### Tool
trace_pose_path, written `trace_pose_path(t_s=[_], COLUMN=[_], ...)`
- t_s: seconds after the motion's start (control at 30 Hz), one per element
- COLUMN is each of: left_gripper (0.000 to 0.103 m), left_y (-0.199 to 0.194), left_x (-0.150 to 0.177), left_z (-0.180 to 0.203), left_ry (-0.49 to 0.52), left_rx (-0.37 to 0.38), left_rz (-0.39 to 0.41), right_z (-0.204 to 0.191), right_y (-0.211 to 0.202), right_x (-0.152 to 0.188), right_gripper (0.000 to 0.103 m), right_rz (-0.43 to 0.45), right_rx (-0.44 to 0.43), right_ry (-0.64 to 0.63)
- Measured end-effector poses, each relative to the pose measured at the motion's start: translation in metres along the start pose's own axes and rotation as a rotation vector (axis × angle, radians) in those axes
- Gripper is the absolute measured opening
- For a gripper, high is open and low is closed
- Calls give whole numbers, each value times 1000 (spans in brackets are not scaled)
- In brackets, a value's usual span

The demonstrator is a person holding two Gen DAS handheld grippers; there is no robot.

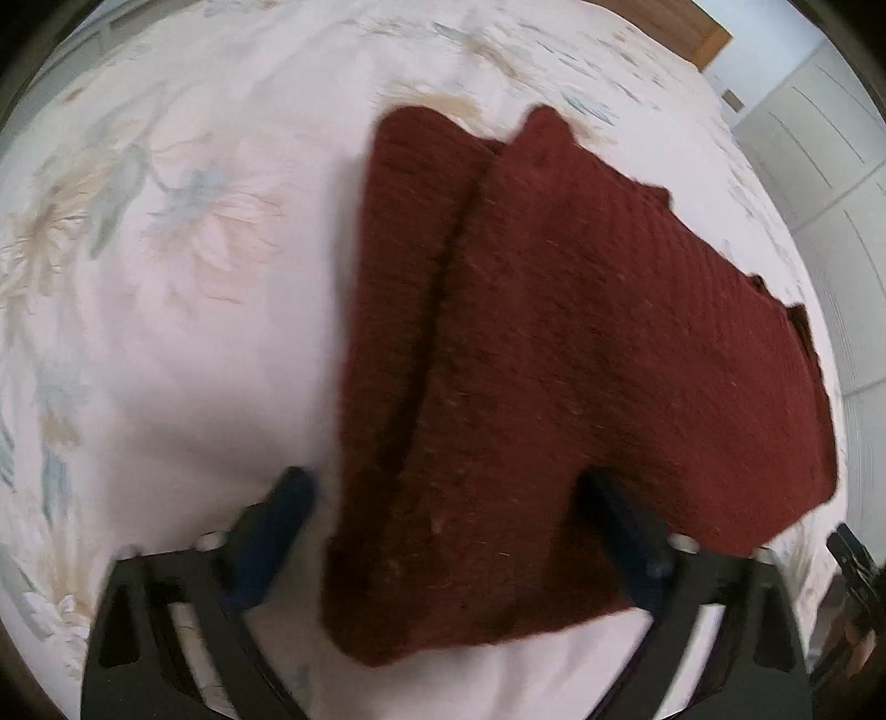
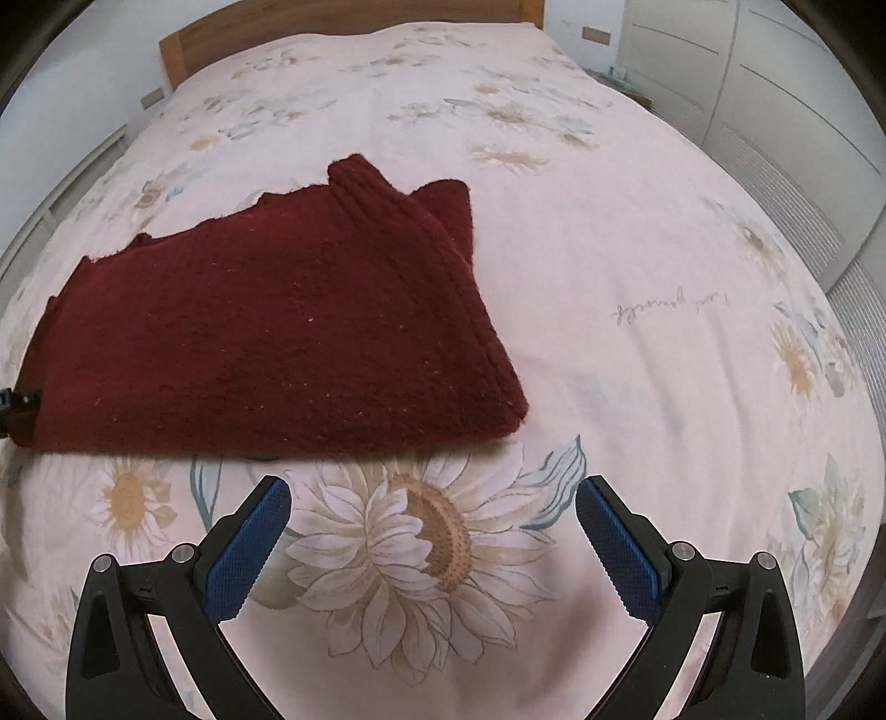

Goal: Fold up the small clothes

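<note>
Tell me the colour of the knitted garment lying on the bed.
Dark maroon red, the folded knitted garment shows best in the right wrist view.

Sweater (image 2: 277, 327) lies on bedspread (image 2: 637, 266), folded layers stacked. From right gripper (image 2: 432, 531): sweater at 11 o'clock, headboard (image 2: 343, 33) at 12 beyond it, wardrobe (image 2: 775, 111) at 2. Left gripper (image 1: 448, 526) straddles sweater's near end.

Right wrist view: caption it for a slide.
Open right gripper hovers over the bedspread near a folded red sweater.
</note>
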State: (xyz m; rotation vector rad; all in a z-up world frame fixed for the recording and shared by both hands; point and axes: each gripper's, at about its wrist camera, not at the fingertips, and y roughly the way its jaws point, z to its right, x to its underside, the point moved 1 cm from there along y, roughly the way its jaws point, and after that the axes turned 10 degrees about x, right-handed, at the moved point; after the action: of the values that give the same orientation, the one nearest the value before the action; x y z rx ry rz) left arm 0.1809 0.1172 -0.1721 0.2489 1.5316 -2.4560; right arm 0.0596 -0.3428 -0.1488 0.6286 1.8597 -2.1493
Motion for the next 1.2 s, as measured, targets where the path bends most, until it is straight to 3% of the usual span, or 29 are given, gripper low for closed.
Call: trace_pose_path(t_s=[0.17, 0.27, 0.53, 0.73, 0.83, 1.03, 1.2], left_gripper=[37, 27, 24, 23, 22, 22, 22], left_y=[0, -4, -42, -74, -78, -63, -7], left_x=[0, 0, -6, -25, -34, -43, -25], left_z=[13, 20, 55, 120, 166, 259, 338], left_ry=[32, 24, 67, 126, 213, 309, 401], left_rx=[50, 59, 61, 147, 168, 225, 255], left_rz=[-31, -28, 13, 47, 34, 28, -41], right_z=[3, 6, 22, 42, 56, 87, 109], right_y=[-3, -5, -16, -23, -27, -41, -49], right_x=[1, 0, -5, -7, -10, -20, -22], right_gripper=[103, 103, 103, 103, 103, 103, 103], right_rz=[6, 8, 40, 70, 85, 130, 146], right_rx=[10, -6, -43, -71, -72, -54, -23], right_ry=[2, 13, 40, 72, 80, 103, 118])
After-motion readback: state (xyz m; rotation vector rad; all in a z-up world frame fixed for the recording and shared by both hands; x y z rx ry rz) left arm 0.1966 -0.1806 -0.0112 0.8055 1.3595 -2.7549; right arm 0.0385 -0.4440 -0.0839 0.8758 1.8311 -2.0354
